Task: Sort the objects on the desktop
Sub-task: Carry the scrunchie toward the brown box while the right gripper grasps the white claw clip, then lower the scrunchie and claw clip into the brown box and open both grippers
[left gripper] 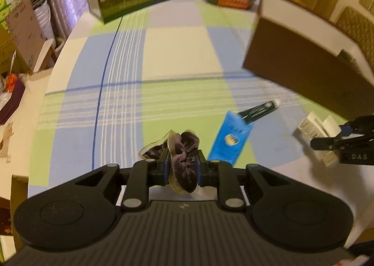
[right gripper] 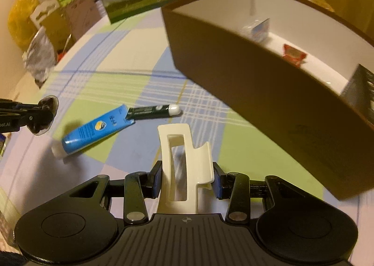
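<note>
Checked cloth (left gripper: 177, 55) in blue, green and cream covers the table, with a brown box (right gripper: 245, 83) open at its right side. Left gripper (left gripper: 181, 169) is clamped on a dark velvet scrunchie (left gripper: 180, 160), which bulges above and below the pads, off the cloth. Right gripper (right gripper: 187, 180) pinches a cream hair claw (right gripper: 184, 160) by its sides, long axis running straight ahead along the fingers, away from the camera. Between them on the cloth lies a blue tube (right gripper: 93, 130), white cap toward the left gripper, its flat end touching a dark green tube (right gripper: 152, 110) whose cap points toward the box.
</note>
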`<state>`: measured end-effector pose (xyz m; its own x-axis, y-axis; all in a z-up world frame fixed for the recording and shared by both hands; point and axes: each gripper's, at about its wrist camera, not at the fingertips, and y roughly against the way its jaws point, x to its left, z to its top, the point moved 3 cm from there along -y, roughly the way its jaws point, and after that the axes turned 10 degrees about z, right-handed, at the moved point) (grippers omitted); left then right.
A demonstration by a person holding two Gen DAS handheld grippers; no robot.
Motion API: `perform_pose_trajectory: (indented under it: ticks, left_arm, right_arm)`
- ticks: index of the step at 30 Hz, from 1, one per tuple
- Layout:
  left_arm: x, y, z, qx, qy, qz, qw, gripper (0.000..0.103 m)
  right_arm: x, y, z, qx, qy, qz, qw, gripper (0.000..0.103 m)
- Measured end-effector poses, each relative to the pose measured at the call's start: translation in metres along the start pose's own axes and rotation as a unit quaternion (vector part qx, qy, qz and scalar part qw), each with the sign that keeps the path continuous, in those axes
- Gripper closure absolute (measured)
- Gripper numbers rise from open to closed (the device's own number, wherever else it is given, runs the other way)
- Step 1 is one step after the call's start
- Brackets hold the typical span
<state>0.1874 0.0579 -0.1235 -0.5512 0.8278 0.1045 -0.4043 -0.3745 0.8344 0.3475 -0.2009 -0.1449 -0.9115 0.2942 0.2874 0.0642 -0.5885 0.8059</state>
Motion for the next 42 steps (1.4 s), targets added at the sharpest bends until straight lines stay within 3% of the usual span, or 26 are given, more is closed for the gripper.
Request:
perform_pose_trajectory:
  ticks: [10, 20, 26, 35, 42]
  left_arm:
    - [-0.048, 0.044, 0.039, -0.059, -0.021, -0.080, 0.9948, 0.086]
    - [-0.125, 0.064, 0.093, -0.110, -0.071, -0.164, 0.9777, 0.086]
    - [-0.170, 0.054, 0.123, -0.107, -0.084, -0.199, 0.9705, 0.086]
    - [-0.215, 0.023, 0.163, -0.091, -0.096, -0.200, 0.9707, 0.086]
    - [-0.225, -0.020, 0.186, -0.043, -0.095, -0.184, 0.9773, 0.086]
  right_arm:
    - [-0.017, 0.060, 0.011, -0.049, -0.026, -0.009, 0.998, 0.064]
    - [-0.054, 0.115, 0.046, -0.108, -0.028, -0.035, 0.993, 0.064]
    - [-0.084, 0.119, 0.072, -0.118, -0.033, -0.040, 0.992, 0.064]
    - [-0.123, 0.087, 0.096, -0.077, -0.034, -0.038, 0.996, 0.064]
    - [-0.137, 0.050, 0.104, -0.001, -0.006, -0.038, 0.999, 0.064]
